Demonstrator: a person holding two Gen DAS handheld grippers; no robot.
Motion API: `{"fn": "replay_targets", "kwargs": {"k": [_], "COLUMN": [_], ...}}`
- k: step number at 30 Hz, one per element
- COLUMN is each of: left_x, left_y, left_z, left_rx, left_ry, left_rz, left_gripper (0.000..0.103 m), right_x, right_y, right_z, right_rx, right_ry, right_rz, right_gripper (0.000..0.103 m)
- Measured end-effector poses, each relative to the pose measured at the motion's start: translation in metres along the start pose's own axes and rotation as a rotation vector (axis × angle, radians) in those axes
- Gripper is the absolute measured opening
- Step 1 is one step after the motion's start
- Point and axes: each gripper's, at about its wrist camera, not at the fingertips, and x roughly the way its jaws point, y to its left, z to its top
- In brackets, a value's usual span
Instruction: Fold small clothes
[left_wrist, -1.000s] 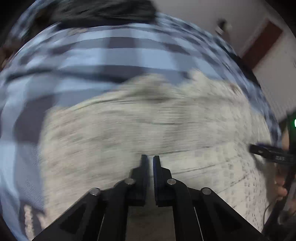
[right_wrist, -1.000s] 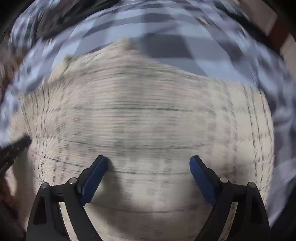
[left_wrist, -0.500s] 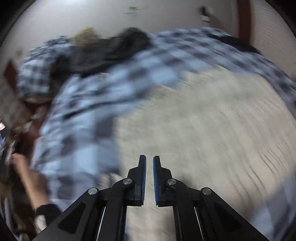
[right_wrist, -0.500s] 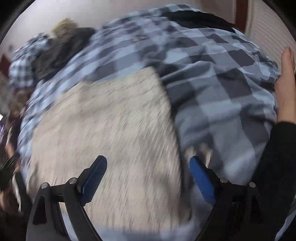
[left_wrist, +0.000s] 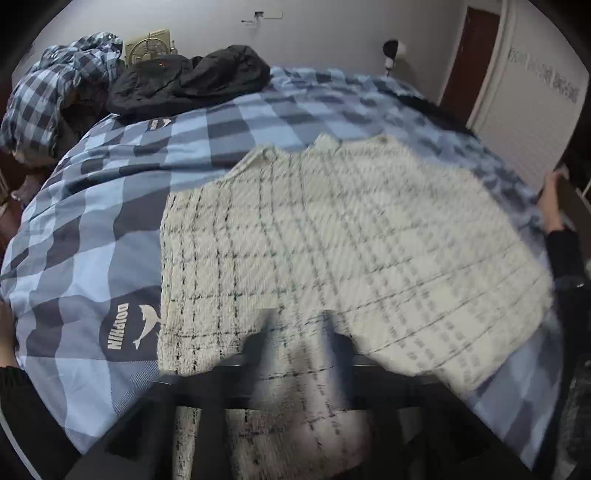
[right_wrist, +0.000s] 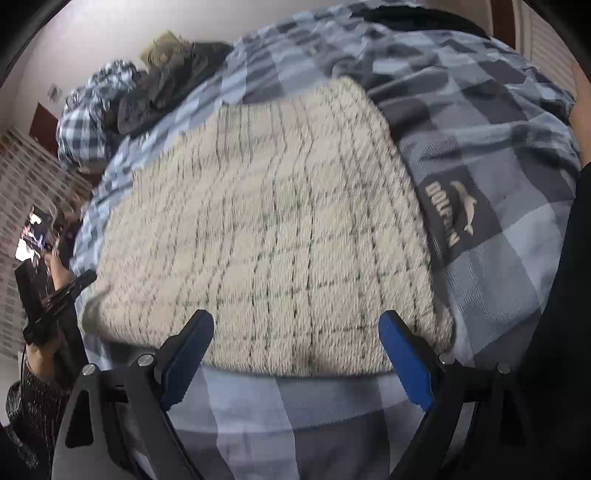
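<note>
Sweater (left_wrist: 332, 236): lies flat on the checked blanket (left_wrist: 92, 229), free of both grippers.
Left gripper (left_wrist: 299, 332): was nearly closed, now blurred, opening apart; holds nothing.
Right gripper (right_wrist: 295, 350): stays wide open, empty, at the near edge.
Meaning: spreading finished; folding not begun.

The word "DOLPHIN" with a white dolphin figure stands on a dark square of the blue checked bedcover (left_wrist: 122, 325), and shows again on the bedcover in the right wrist view; a second such emblem farther up is too small to read
</note>
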Motion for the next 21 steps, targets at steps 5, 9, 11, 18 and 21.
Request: {"fn": "replay_targets", "kwargs": {"k": [5, 9, 11, 18, 21], "left_x": [0.002, 0.007, 0.022, 0.044, 0.047], "left_y": [-0.005, -0.013, -0.009, -0.022, -0.019], "left_z": [0.0, -0.018, -0.034, -0.052, -0.054], "left_rx": [0.023, 0.046, 0.005, 0.005, -0.03], "left_ry": [0.025, 0.12, 0.182, 0.206, 0.208], "left_rz": [-0.089, -0.068, -0.089, 0.062, 0.052], "left_gripper": [0.103, 0.103, 0.103, 0.103, 0.103], "right_x": [0.002, -0.017, -0.023, -0.004, -0.005], "right_y": [0.005, 0.003, -0.002, -0.047, -0.061], "right_z": [-0.002, -0.007, -0.006, -0.003, -0.003], "right_rx": [0.01, 0.012, 0.031, 0.237, 0.308], "right_ry": [-0.003, -0.052, -0.083, -0.006, 0.0], "right_rz": [-0.021, -0.066, -0.098, -0.158, -0.144], "right_gripper": [0.089, 0.089, 0.089, 0.089, 0.089]}}
